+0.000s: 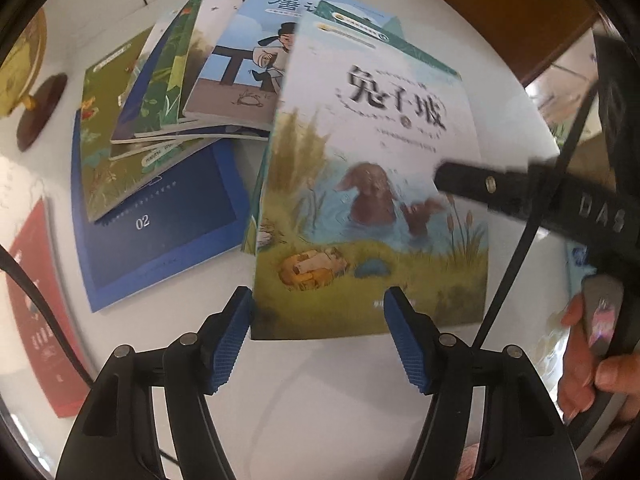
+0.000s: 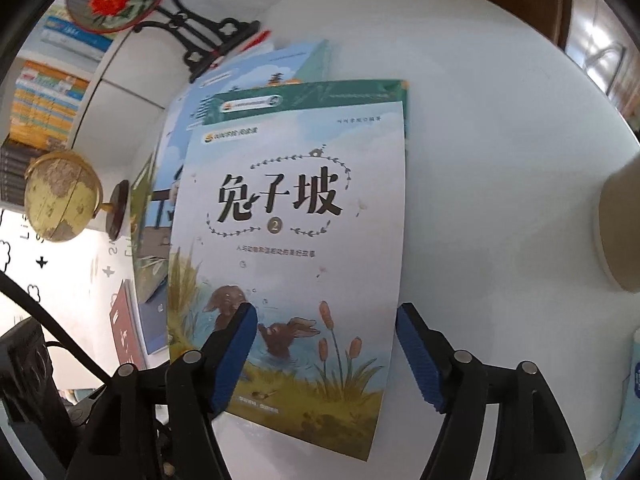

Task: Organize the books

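A white desk (image 1: pixel 320 380) carries a loose spread of children's books. Nearest both cameras lies a picture book with rabbits in a pond on its cover (image 2: pixel 288 280), face up, resting partly on a green-edged book (image 2: pixel 320 94) beneath it. In the left wrist view the left gripper (image 1: pixel 320 308) hangs over the near edge of the rabbit book with its blue pads spread apart, one at the book's corner and one over its lower edge, not pinching it. In the right wrist view the right gripper (image 2: pixel 326 322) is spread wide, one pad over the cover and the other just past the book's right edge; nothing is clamped between them. To the left, several more books fan out over a dark blue book marked 02 (image 1: pixel 160 232), with a red book (image 1: pixel 36 300) near the desk edge. A small globe (image 2: pixel 62 196) on a stand sits beyond them.
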`<state>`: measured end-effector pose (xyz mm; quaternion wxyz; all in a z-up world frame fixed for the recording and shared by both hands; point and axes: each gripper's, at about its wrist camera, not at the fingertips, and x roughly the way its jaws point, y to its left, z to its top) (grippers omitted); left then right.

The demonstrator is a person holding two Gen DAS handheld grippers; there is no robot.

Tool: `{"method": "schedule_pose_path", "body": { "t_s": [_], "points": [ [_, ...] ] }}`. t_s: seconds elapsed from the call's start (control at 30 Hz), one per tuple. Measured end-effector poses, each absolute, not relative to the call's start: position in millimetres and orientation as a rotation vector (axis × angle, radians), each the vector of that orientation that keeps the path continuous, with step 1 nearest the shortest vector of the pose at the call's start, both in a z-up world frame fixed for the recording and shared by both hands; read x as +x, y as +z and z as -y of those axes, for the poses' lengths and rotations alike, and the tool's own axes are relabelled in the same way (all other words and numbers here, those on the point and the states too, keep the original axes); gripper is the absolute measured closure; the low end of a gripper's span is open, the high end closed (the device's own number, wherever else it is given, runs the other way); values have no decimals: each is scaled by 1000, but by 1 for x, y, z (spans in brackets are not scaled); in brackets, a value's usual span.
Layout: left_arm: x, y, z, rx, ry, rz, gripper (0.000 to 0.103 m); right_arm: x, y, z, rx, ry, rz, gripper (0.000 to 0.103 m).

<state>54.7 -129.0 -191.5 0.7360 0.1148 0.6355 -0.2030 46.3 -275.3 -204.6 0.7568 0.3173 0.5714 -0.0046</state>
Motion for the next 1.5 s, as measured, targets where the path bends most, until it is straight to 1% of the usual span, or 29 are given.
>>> {"method": "schedule_pose_path", "body": {
  "t_s": [0.03, 0.13, 0.3, 0.33, 0.43, 0.67, 0.77, 0.87, 0.9, 0.93, 0.97, 1.0, 1.03, 1.1, 1.13, 1.3, 1.4, 1.5],
  "points": [
    [54, -190, 128, 254, -444, -1395, 38, 48, -201, 271, 676, 7, -1232, 24],
    [50, -188, 113, 230, -416, -1393, 38, 56, -196, 257, 620, 51, -1215, 21],
    [55, -192, 79, 114, -335, -1419, 38, 79, -201, 230, 579, 181, -1242, 21],
    [59, -192, 71, 74, -330, -1424, 38, 82, -202, 225, 573, 202, -1249, 19],
    [73, -189, 50, -25, -271, -1414, 38, 93, -197, 212, 520, 307, -1223, 18],
    [98, -189, 39, -103, -239, -1398, 36, 82, -208, 248, 698, 307, -1199, 18],
    [104, -199, 47, -105, -252, -1407, 36, 78, -209, 249, 700, 326, -1185, 18],
    [111, -213, 55, -109, -251, -1446, 33, 76, -208, 249, 704, 337, -1175, 18],
    [111, -215, 54, -128, -249, -1454, 33, 77, -208, 248, 715, 348, -1182, 24],
    [110, -216, 50, -161, -244, -1456, 33, 78, -212, 245, 790, 430, -1204, 28],
    [109, -216, 46, -185, -235, -1453, 32, 74, -214, 248, 813, 451, -1218, 29],
    [108, -215, 41, -184, -215, -1453, 31, 72, -214, 246, 820, 487, -1216, 36],
    [108, -215, 37, -186, -201, -1452, 30, 68, -211, 241, 808, 555, -1198, 49],
    [108, -215, 29, -206, -205, -1451, 30, 63, -209, 237, 779, 583, -1182, 59],
    [109, -215, 27, -210, -208, -1450, 30, 62, -211, 236, 782, 586, -1187, 61],
    [109, -217, 32, -175, -192, -1435, 28, 67, -229, 230, 782, 538, -1242, 61],
    [109, -216, 21, -230, -186, -1446, 28, 66, -227, 232, 836, 580, -1212, 61],
    [106, -217, 13, -252, -180, -1454, 30, 63, -213, 235, 953, 725, -1131, 61]
  ]
}}
